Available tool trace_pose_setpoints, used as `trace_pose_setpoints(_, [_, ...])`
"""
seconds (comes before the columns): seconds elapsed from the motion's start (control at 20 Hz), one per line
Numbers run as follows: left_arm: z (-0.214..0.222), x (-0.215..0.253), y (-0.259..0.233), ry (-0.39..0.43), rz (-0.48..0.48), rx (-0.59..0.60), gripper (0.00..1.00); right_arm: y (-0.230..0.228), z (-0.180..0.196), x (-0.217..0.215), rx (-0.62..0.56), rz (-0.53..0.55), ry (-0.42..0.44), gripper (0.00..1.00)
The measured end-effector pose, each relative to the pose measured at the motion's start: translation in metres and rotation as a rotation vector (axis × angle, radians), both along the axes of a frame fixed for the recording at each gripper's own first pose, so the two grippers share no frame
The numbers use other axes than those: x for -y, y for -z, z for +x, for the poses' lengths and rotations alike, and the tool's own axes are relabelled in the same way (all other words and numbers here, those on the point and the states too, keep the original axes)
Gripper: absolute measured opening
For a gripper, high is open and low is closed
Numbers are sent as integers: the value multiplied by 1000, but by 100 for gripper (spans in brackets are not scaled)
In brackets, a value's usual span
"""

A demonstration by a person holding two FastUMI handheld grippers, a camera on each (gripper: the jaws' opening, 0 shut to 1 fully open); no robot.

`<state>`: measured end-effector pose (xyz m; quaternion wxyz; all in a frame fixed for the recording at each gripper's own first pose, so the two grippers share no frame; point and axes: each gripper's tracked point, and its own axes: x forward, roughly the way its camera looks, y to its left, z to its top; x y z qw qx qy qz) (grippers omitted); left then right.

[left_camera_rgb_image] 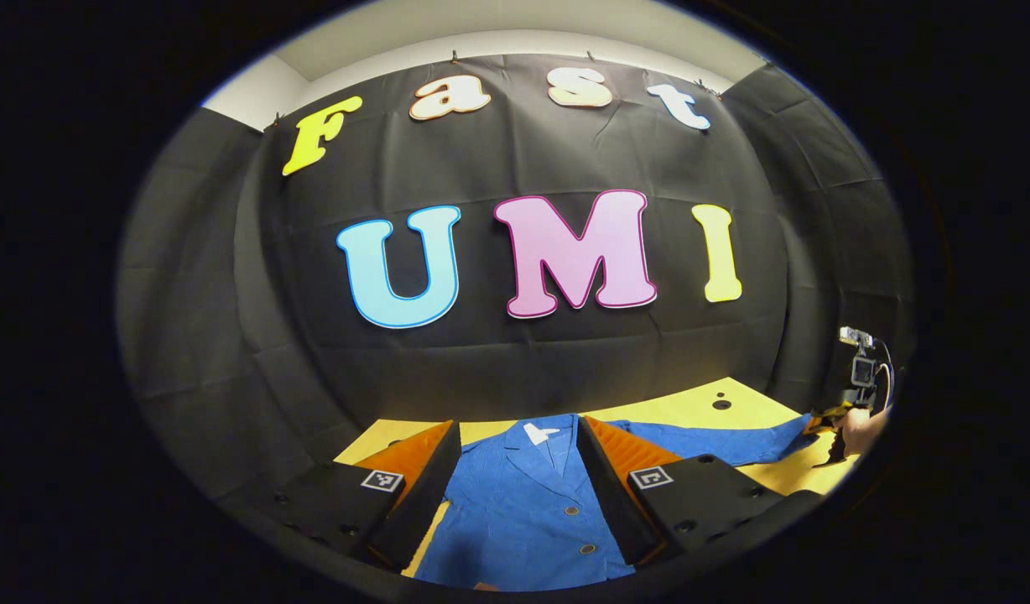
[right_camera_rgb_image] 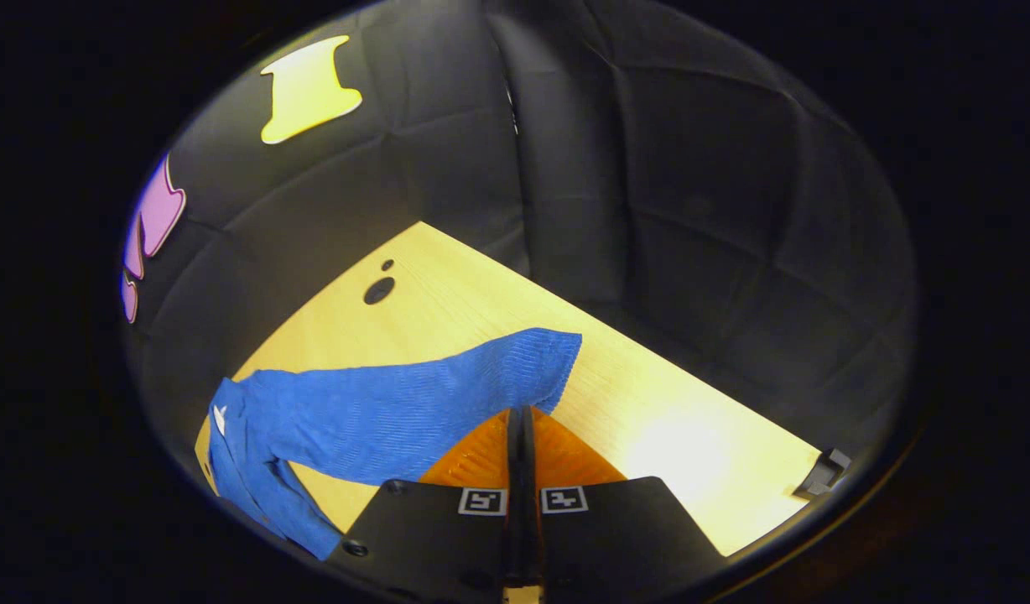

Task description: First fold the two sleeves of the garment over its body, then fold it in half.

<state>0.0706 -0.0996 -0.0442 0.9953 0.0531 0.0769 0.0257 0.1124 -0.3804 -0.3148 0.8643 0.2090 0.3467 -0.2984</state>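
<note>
Lying flat on the yellow worktop, front up, the blue garment looked thin, soft and light, likely to droop wherever it was lifted. The left gripper hovered over its chest, fingers spread wide. The right gripper had its fingers pressed together at the outstretched sleeve near the cuff, seemingly pinching the hem, a sensible hold for folding it inward.

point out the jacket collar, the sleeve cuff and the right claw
jacket collar (left_camera_rgb_image: pixel 538 434), left gripper view, on the pale neck label
sleeve cuff (right_camera_rgb_image: pixel 557 356), right gripper view, on the sleeve's open end
right claw (right_camera_rgb_image: pixel 521 419), right gripper view, at its closed fingertips beside the cuff
</note>
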Motion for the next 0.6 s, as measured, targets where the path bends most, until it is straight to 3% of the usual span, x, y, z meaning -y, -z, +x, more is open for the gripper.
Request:
trace_pose_setpoints(0.3, [-16,-25,-12,7,-44,39,80,-50,19,-49,75,-45,-48,1])
trace_pose_setpoints(0.6, [-49,-84,-8,-57,-89,49,80,-94,55,-152,140,-89,-234,1])
